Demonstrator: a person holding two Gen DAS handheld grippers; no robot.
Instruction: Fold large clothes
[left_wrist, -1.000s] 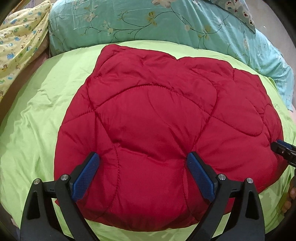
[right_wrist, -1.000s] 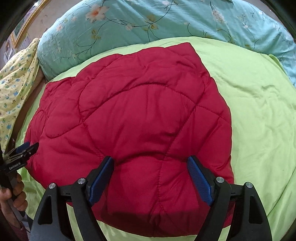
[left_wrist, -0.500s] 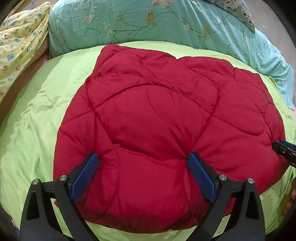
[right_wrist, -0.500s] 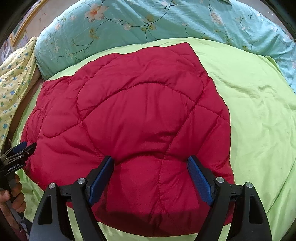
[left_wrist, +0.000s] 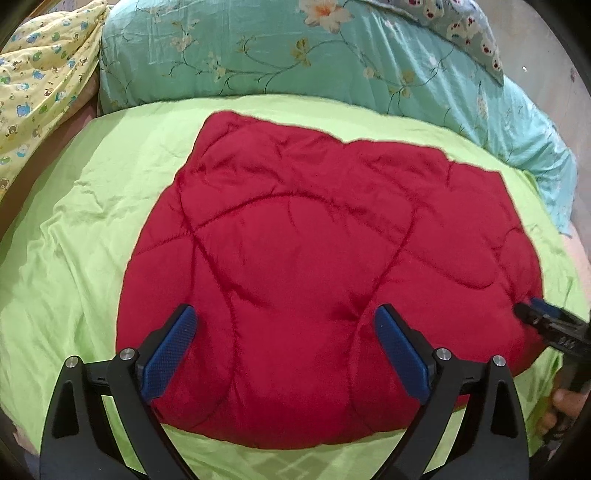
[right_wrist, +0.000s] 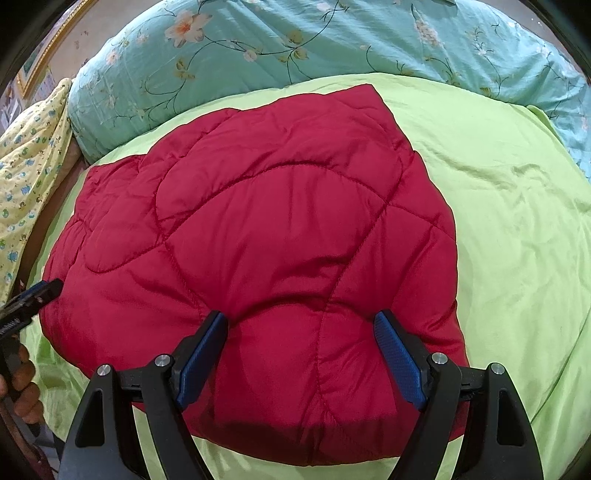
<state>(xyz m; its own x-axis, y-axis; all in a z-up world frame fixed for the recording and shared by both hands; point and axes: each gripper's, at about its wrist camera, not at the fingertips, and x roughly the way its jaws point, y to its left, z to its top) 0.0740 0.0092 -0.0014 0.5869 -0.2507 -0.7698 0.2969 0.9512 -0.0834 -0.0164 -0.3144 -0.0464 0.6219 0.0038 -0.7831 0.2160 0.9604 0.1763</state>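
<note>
left wrist view: both grippers' fingers wide over red quilt (left_wrist: 325, 258), floral pillow (left_wrist: 295, 55) beyond.

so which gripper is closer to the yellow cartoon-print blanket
Left. The left gripper is open over the red quilted garment's near-left part, the side toward the yellow blanket. The right gripper is open over its right part, farther away.

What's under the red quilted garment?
The red quilted garment lies on a lime-green sheet, visible all around it. Anything directly beneath, or folded inside, is hidden.
</note>
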